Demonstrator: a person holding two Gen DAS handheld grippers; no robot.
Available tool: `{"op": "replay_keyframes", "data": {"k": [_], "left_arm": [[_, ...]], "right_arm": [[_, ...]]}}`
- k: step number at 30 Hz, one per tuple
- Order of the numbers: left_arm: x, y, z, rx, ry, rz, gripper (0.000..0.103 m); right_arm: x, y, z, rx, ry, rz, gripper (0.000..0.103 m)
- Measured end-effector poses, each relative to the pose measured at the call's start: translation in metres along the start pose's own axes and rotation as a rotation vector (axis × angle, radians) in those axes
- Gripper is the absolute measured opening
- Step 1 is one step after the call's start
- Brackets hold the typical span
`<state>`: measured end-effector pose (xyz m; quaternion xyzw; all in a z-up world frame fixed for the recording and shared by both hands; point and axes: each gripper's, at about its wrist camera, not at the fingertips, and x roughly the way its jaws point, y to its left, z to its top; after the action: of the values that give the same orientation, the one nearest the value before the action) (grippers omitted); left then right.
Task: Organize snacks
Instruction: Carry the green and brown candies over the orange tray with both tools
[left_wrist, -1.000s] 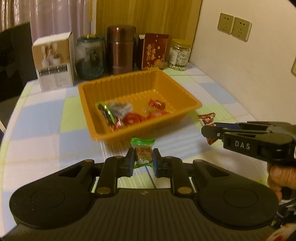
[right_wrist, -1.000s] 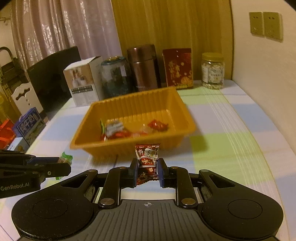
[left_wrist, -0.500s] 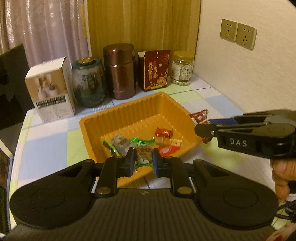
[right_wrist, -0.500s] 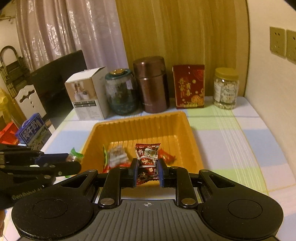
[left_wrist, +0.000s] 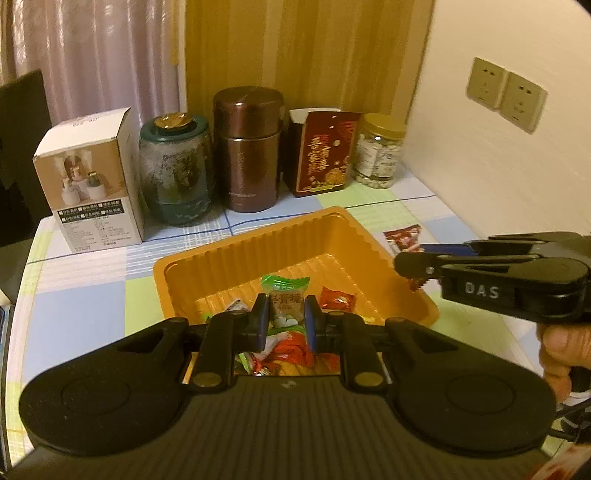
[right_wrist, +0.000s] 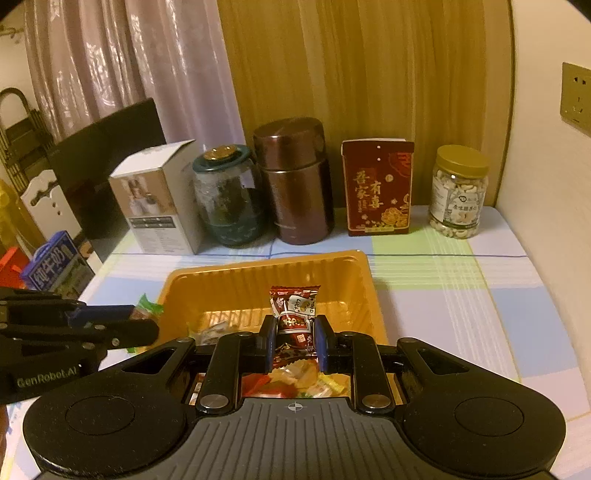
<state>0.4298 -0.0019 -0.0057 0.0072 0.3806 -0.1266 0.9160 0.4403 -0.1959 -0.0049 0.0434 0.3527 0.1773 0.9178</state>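
- Two grippers hang over the orange tray, and each body blocks the near part of the tray from its own camera, so only some of the loose sweets below the fingers can be made out.
- Left gripper: jaws narrow, clamped on a green-wrapped candy that stands upright between the pads, above the tray's inside.
- Right gripper: jaws narrow, pinching a dark red snack packet upright, also above the tray; its lower end is hidden behind the fingers.
- From the left wrist view, the right gripper comes in from the right, tilted down, held by a hand that is cut off at the frame edge.
- Beyond both grippers, past the tray, stand a white box, a glass jar, a brown canister, a red box and a jar of nuts.
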Motion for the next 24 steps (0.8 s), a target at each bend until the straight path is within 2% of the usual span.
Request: {"op": "replay_keyframes", "data": {"k": [14,24], "left_arm": [[0.041,0.026,0.003,-0.061,0.057,0.013,0.018],[0.048,0.053,0.003,-0.079,0.083,0.054,0.018]], "right_arm": [[0.048,-0.015,0.011,0.061,0.104,0.0,0.022],[0.071,-0.007,0.021,0.099,0.14,0.052,0.022]]}}
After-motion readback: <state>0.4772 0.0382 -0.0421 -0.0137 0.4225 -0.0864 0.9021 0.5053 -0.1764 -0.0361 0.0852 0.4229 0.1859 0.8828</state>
